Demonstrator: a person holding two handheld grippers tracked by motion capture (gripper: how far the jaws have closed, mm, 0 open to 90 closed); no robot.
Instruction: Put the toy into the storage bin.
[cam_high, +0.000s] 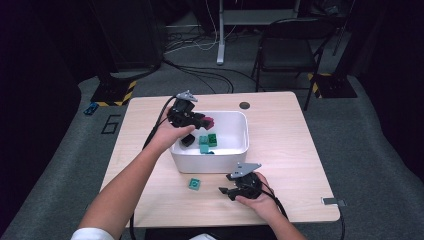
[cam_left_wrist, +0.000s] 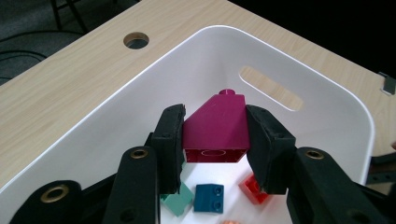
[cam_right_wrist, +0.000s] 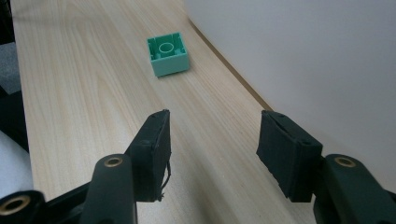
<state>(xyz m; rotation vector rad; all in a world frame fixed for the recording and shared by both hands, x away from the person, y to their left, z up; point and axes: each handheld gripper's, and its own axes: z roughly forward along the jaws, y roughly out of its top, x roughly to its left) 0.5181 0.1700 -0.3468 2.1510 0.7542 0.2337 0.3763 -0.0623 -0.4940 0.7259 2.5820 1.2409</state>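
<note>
Sorting bricks into the white bin (cam_high: 235, 150).
Left gripper (cam_left_wrist: 215, 140) pinches a magenta slope brick (cam_left_wrist: 215, 133) above the bin; right gripper (cam_right_wrist: 212, 149), fingers spread and empty, lies nearest the green brick (cam_right_wrist: 169, 56), straight ahead on the tabletop (cam_right_wrist: 84, 84).

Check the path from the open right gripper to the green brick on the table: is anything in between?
Nothing visible is. In the right gripper view, bare tabletop lies between the open right gripper and the green brick. The white bin stands to one side of that line, close beside the brick but apart from it.
</note>
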